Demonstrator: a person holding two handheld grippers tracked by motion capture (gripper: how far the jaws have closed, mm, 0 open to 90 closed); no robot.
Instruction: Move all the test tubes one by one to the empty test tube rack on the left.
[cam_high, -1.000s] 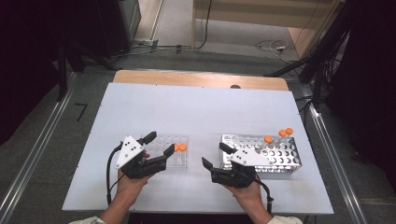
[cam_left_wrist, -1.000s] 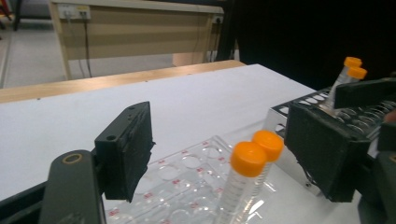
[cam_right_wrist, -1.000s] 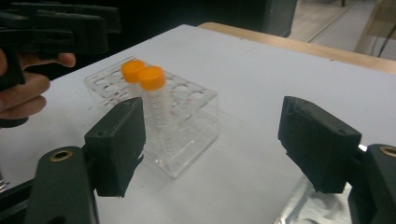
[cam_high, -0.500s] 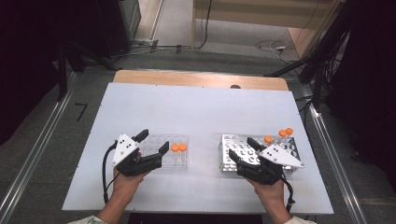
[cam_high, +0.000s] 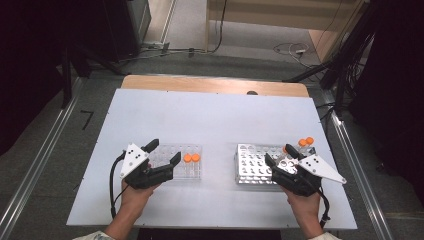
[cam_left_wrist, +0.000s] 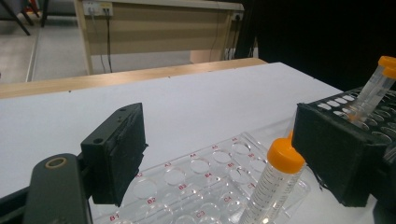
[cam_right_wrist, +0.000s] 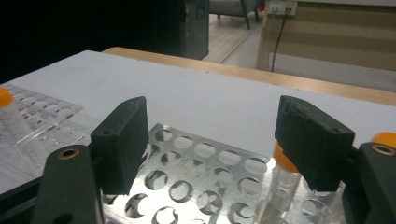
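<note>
We read the work in hand as moving capped tubes from the metal rack (cam_high: 255, 165) to the clear rack (cam_high: 180, 162).

Handling: the tubes look like thin clear plastic with screw caps, so light, rigid and smooth-walled. We expect them to slip or swing if pinched near the tip. Best hold, in our judgement, is across the upper barrel just under the cap, pads square to the tube, so it stays upright going into a well. The cap rim gives a stop against sliding down.

Appearance: each tube is a slim transparent cylinder with printed graduation marks and a bright orange cap. The nearest tube (cam_left_wrist: 275, 184) shows this clearly in the left gripper view, seated in the clear rack, whose wells carry red labels.

Positions relative to the grippers:
- Right gripper (cam_high: 282, 157) stands with jaws wide and nothing between the pads; they have just been closing a little. It hovers over the metal rack. In the right gripper view one orange-capped tube (cam_right_wrist: 282, 179) stands just behind and below its right jaw, partly hidden by it. Two more orange caps (cam_high: 306, 142) sit beyond the gripper at the rack's far corner.
- Left gripper (cam_high: 164, 152) is also wide and empty, over the near-left part of the clear rack. Two seated tubes (cam_high: 191, 158) stand just to the right of its jaws.
</note>
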